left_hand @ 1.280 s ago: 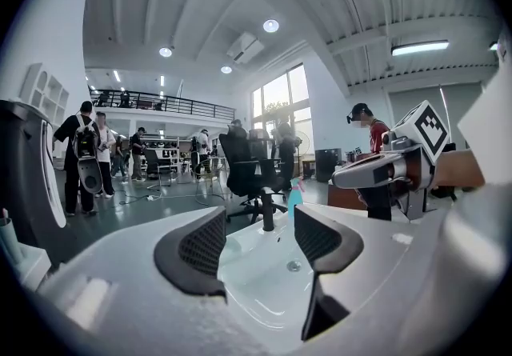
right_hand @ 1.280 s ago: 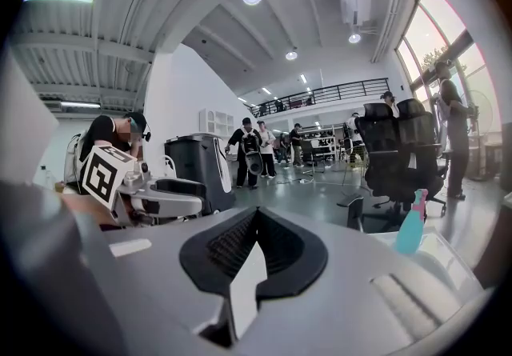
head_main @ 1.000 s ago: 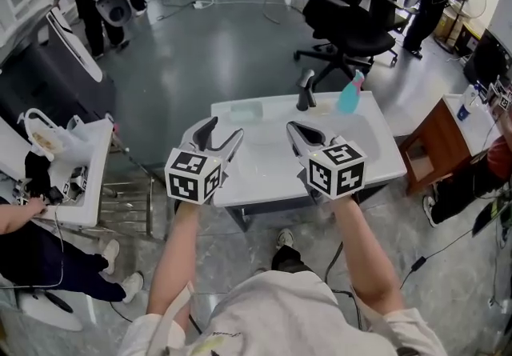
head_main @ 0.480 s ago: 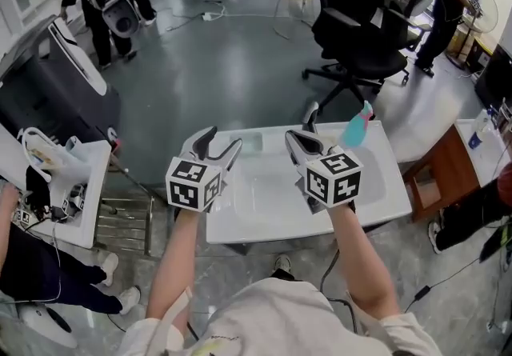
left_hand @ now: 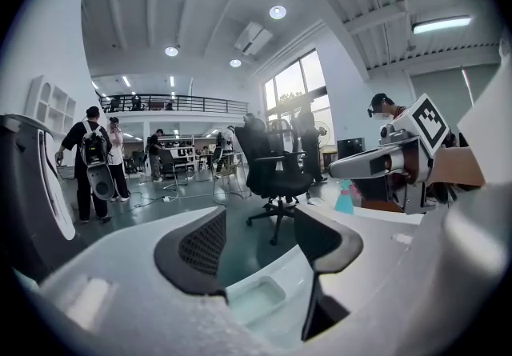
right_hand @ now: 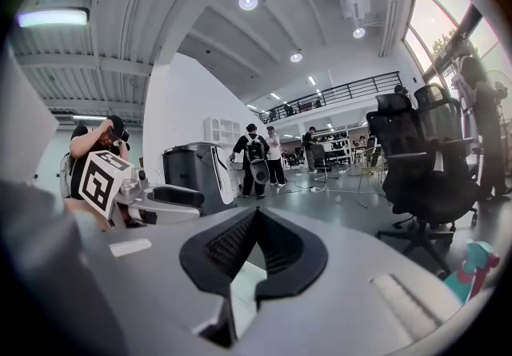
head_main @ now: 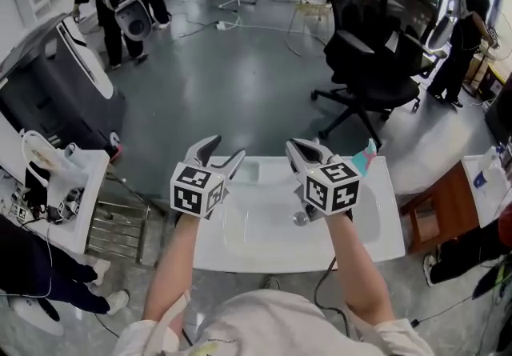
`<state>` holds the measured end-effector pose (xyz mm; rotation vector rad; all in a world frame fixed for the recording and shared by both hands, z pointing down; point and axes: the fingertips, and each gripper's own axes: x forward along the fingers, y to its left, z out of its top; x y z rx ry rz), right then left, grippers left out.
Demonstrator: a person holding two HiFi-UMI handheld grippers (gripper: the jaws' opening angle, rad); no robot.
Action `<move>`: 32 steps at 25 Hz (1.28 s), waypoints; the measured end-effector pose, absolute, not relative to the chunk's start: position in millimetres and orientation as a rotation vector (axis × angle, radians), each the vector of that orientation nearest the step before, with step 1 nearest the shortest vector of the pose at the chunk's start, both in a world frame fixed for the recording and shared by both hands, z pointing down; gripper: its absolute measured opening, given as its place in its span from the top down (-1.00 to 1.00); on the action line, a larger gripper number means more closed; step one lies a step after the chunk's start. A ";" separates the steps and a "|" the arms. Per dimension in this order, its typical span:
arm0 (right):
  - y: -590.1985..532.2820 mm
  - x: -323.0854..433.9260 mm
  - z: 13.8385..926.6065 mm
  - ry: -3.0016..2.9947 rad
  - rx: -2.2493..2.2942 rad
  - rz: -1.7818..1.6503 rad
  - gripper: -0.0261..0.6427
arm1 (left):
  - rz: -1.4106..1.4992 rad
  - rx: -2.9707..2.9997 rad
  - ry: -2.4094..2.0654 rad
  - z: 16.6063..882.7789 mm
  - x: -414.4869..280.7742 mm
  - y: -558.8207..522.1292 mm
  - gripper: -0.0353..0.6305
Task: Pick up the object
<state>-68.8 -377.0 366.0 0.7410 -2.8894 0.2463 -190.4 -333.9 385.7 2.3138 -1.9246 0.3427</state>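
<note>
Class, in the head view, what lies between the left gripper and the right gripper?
In the head view, just a small pale rectangular dish on the white sink lies between the left gripper and right gripper.

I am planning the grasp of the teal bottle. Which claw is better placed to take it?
Right, probably. The teal bottle is close beside the right claw; the left claw is farther away. However, the right claw's jaws are together and must open first.
</note>
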 end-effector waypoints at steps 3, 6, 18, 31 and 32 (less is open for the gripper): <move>-386.7 -72.8 365.4 -2.898 0.706 0.250 0.91 | 0.337 2.289 -1.946 384.0 -193.2 -342.5 0.06; -393.6 -74.3 365.1 -2.907 0.682 0.257 0.91 | 0.332 2.275 -1.965 382.0 -193.0 -347.4 0.06; -393.7 -102.2 372.2 -2.893 0.718 0.273 0.91 | 0.339 2.307 -1.911 394.8 -210.0 -344.2 0.06; -373.3 -134.5 369.7 -2.862 0.873 0.237 0.91 | 0.313 2.433 -1.798 395.2 -237.0 -337.6 0.06; -373.0 -134.1 368.7 -2.861 0.892 0.236 0.91 | 0.312 2.443 -1.788 395.1 -236.9 -338.0 0.06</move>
